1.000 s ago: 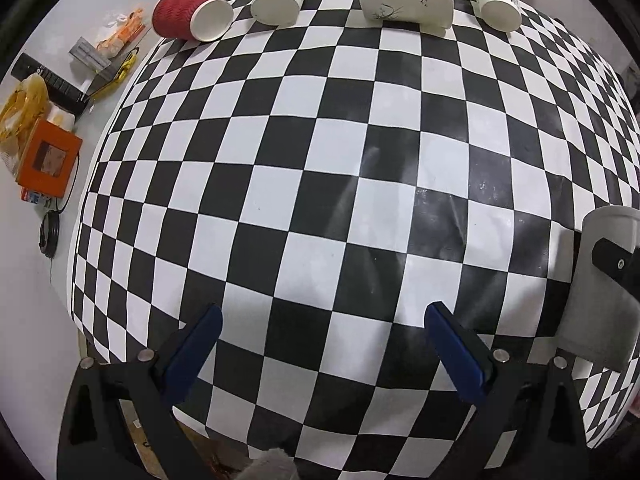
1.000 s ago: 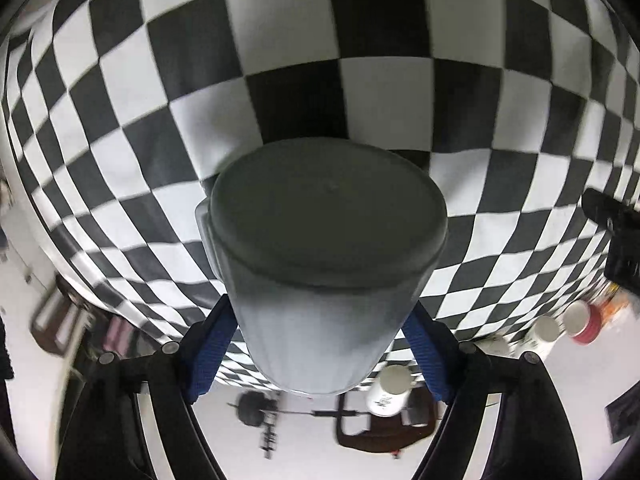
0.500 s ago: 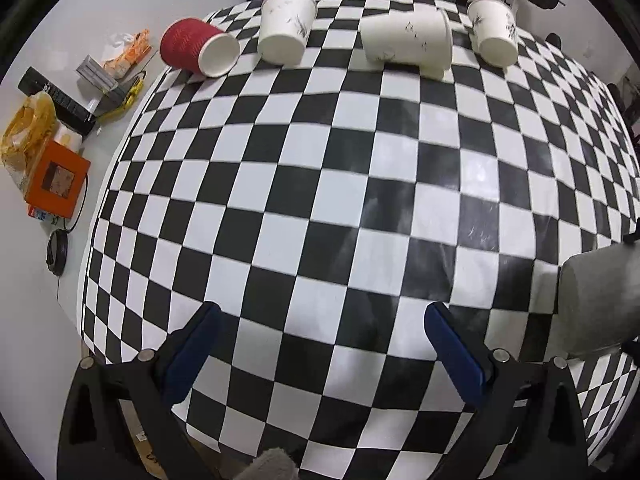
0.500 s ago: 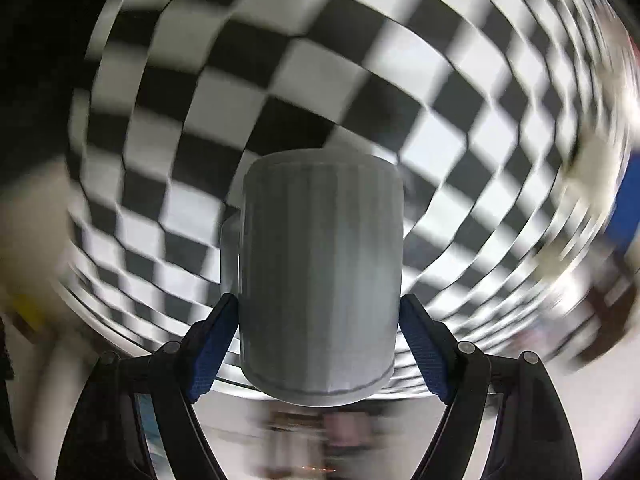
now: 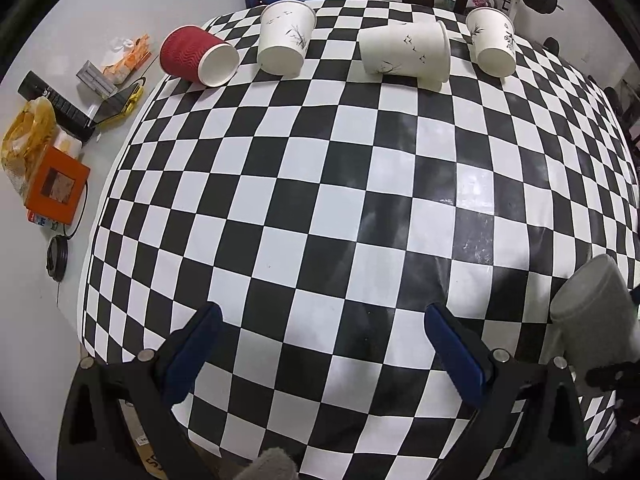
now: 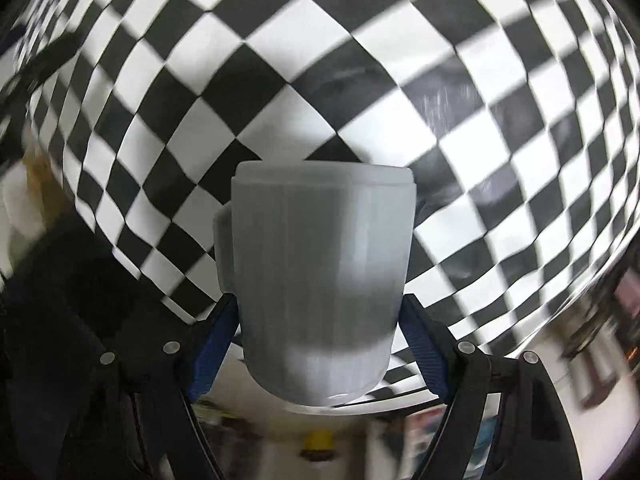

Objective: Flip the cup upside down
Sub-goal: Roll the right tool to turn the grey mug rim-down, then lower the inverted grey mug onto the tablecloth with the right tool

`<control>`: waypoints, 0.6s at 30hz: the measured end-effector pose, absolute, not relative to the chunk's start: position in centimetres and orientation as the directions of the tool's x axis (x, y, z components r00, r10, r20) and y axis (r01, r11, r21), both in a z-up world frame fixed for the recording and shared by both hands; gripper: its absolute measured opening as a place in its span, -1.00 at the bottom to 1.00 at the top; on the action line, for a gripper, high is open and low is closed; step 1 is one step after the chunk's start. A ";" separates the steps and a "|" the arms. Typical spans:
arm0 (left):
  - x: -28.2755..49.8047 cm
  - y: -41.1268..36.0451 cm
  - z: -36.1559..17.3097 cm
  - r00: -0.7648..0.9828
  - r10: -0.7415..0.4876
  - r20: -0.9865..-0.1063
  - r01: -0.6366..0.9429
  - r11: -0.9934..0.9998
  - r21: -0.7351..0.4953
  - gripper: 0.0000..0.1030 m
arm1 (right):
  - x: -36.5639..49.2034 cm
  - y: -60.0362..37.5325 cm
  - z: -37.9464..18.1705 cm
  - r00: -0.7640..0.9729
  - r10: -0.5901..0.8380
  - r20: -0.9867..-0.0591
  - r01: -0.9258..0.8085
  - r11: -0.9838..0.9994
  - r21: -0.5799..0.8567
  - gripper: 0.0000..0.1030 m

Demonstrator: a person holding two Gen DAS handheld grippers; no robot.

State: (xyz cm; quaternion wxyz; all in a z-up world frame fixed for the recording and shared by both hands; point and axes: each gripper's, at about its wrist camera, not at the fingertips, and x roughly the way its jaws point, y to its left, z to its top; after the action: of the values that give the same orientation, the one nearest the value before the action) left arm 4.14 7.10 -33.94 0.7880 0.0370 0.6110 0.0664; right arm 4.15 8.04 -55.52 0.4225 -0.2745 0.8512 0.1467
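A grey ribbed cup [image 6: 320, 280] with a side handle sits between the blue pads of my right gripper [image 6: 320, 340], which is shut on it and holds it above the checkered table [image 6: 480, 140]. The right wrist view is blurred by motion. In the left wrist view the same grey cup [image 5: 592, 308] shows at the right edge, tilted, off the table surface. My left gripper [image 5: 320, 336] is open and empty over the near part of the checkered cloth [image 5: 320, 200].
At the far edge of the cloth lie a red paper cup [image 5: 196, 58] on its side, a white paper cup [image 5: 284, 42], a white cup on its side [image 5: 404, 54] and another white cup [image 5: 492, 42]. Boxes and clutter [image 5: 56, 188] lie on the white surface at left.
My right gripper has turned with the grey cup: a second ago its flat bottom faced the camera, now I see its side. My left gripper has drawn back from the table.
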 end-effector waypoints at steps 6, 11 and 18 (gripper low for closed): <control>3.9 6.7 -34.3 0.233 0.140 -0.962 -0.040 0.990 0.135 1.00 | 5.0 6.8 -57.0 -0.559 -0.250 -0.791 -0.427 0.904 0.016 0.61; 4.0 6.3 -35.0 0.211 0.108 -0.972 -0.015 0.994 0.107 1.00 | 5.3 6.3 -57.7 -0.596 -0.244 -0.765 -0.380 0.925 0.000 0.88; 5.3 6.1 -36.1 0.166 0.000 -0.986 -0.008 1.000 -0.001 1.00 | 6.8 5.9 -55.3 -0.554 -0.138 -0.821 -0.307 0.951 0.048 0.91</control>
State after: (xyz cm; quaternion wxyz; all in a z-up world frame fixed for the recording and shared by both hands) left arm 5.32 6.09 -36.14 0.7636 -0.0029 0.6457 0.0026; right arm 6.78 5.92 -55.33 0.4549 -0.1268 0.8765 0.0930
